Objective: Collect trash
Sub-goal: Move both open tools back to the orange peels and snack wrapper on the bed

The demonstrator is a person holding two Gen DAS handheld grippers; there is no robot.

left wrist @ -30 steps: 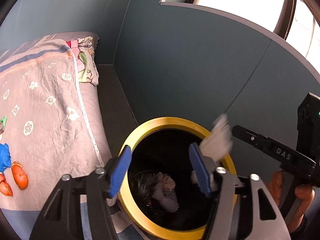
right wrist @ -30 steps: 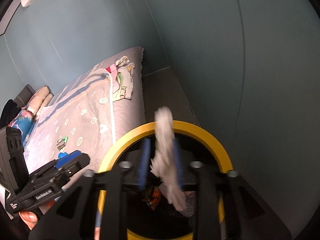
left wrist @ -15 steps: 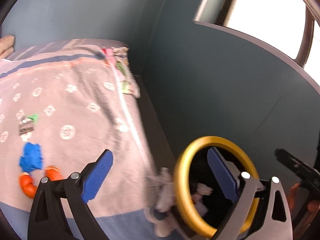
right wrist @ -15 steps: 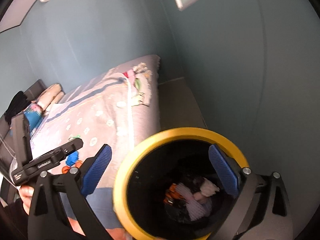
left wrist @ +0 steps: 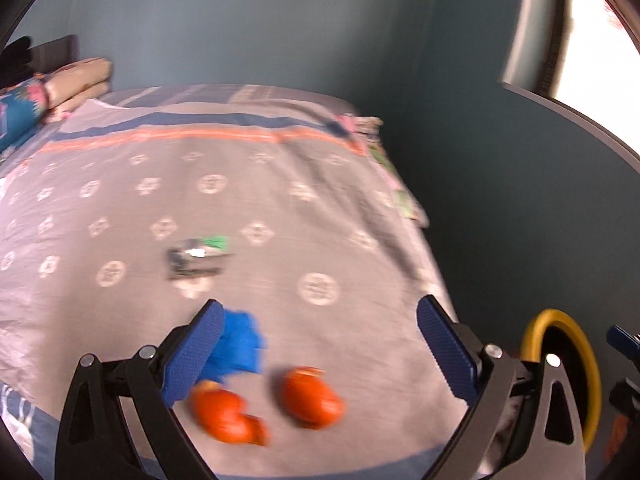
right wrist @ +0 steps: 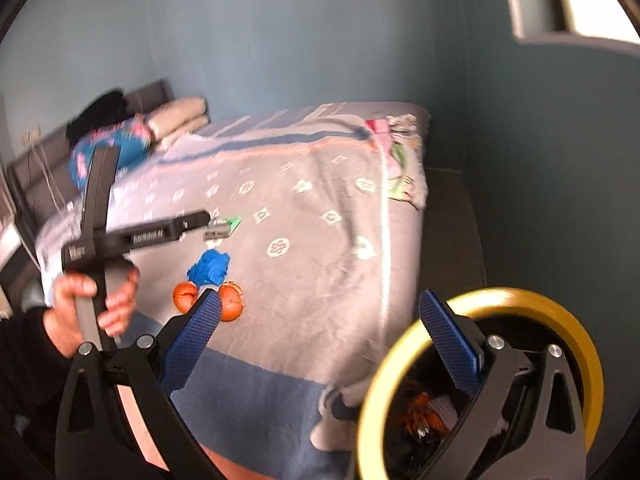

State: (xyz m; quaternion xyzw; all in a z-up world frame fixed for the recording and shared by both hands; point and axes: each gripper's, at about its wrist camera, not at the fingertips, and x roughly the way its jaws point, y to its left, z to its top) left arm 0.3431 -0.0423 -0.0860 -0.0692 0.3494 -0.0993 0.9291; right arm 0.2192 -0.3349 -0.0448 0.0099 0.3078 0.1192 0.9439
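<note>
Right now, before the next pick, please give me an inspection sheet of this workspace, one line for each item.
Surface: bed blanket, grey with white motifs, wrinkled.
Job's things: two orange peel pieces, blue crumpled scrap, small green and grey wrapper on the blanket; yellow-rimmed bin beside the bed, trash inside.
Clutter: folded bedding at the headboard.
Grippers: left gripper open, empty, above the peels; right gripper open, empty, near the bin.
Cables: nothing seen.
Surroundings: blue-grey walls, bright window.

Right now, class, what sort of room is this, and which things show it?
Most likely a bedroom: a bed with a patterned grey bedspread, stacked pillows against the headboard, and a yellow-rimmed trash bin beside the bed.
</note>
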